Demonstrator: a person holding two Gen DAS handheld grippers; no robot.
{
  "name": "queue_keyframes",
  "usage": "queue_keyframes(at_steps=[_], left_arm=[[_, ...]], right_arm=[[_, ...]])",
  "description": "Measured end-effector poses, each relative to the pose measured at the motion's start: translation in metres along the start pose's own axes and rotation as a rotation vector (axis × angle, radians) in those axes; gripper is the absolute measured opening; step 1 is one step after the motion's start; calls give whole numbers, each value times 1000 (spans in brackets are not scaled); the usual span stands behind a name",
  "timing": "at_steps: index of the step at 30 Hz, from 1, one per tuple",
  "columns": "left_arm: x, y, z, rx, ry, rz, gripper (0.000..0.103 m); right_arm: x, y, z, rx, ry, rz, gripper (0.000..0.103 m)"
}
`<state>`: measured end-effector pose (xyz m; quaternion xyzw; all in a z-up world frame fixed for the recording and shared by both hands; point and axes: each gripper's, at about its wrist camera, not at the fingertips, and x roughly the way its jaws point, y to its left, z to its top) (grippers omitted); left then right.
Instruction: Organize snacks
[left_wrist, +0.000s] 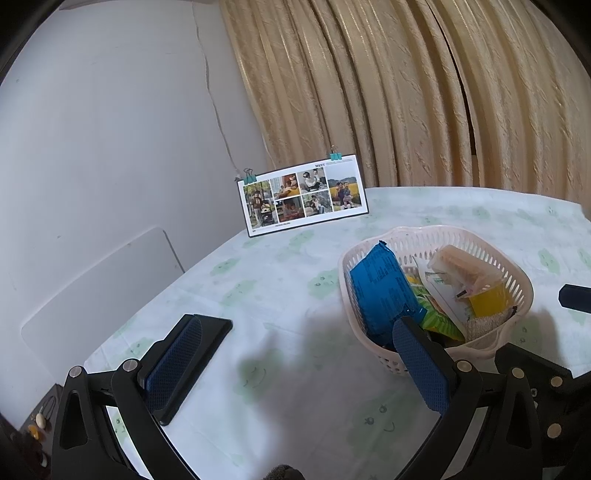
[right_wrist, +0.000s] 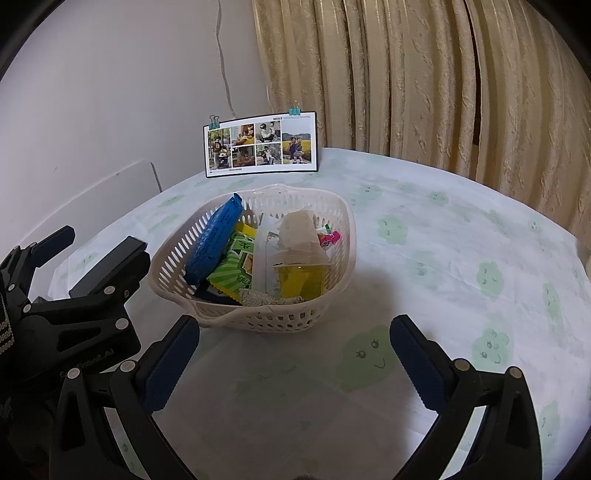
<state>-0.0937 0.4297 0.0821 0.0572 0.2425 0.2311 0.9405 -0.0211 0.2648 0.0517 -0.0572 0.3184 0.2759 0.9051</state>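
Observation:
A white perforated basket (left_wrist: 480, 242) (right_wrist: 295, 321) stands on the table and holds several snacks: a blue packet (left_wrist: 380, 291) (right_wrist: 214, 240) leaning on its left wall, a green packet (left_wrist: 439, 317) (right_wrist: 232, 273), a yellow jelly cup (left_wrist: 487, 299) (right_wrist: 299, 280) and a small pink wrapper (right_wrist: 330, 237). My left gripper (left_wrist: 299, 328) is open and empty, its right finger just in front of the basket's near rim. My right gripper (right_wrist: 295, 332) is open and empty too, close in front of the basket. In the right wrist view the left gripper (right_wrist: 88, 266) shows at the left.
A photo card (left_wrist: 303, 194) (right_wrist: 260, 146) with binder clips stands at the table's far edge. Behind it hang beige curtains (left_wrist: 406, 92) beside a white wall. The tablecloth (right_wrist: 461, 258) has green cloud prints. The table's left edge (left_wrist: 147, 306) drops off near my left finger.

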Motion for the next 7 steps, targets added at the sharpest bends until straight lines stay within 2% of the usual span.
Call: queue_keyframes(at_steps=[7], left_arm=[[1,0,1,1,0,-1,103]], right_arm=[[1,2,-1,-10,3,-14,103]])
